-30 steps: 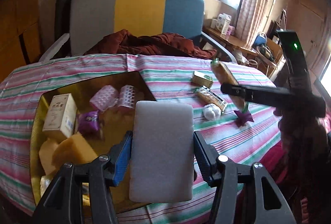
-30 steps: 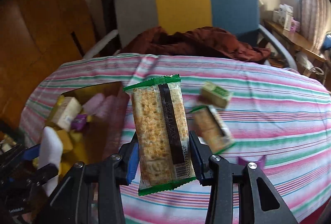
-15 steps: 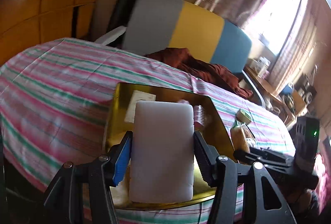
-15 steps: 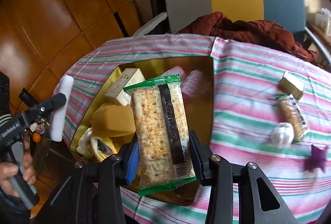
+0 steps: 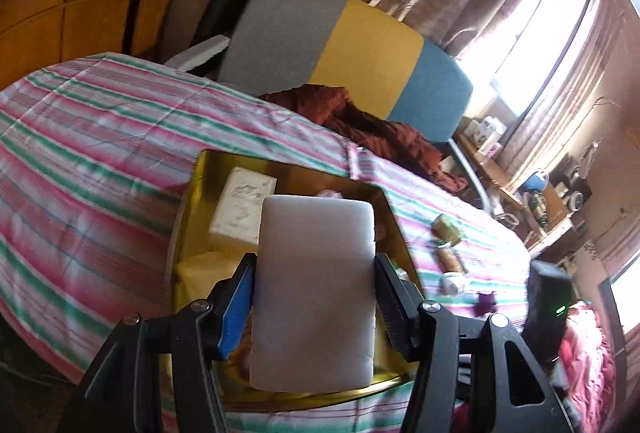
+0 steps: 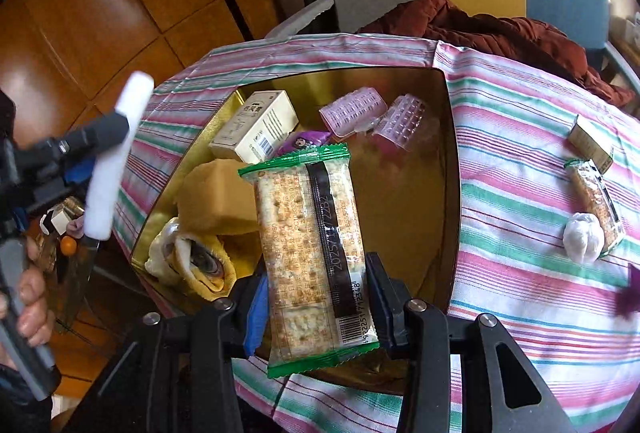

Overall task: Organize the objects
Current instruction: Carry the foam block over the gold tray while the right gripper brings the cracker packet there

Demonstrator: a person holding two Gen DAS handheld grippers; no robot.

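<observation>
The clear, green-edged cracker packet (image 6: 316, 253) is light, brittle and slippery; I grip its lower edges. My right tongs (image 6: 316, 309) clamp it above the gold metal tray (image 6: 450, 169). My left tongs (image 5: 314, 297) clamp a soft white foam block (image 5: 314, 289). Since a second ago, both have swung from the striped counter (image 6: 520, 169) to the tray.

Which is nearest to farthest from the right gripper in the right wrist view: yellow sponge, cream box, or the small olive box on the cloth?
From the right gripper, jaws shut on the cracker pack:
1. Yellow sponge, just left of the pack, inside the gold tray.
2. Cream box, at the tray's far left.
3. Small olive box, far right on the striped cloth, outside the tray.
</observation>
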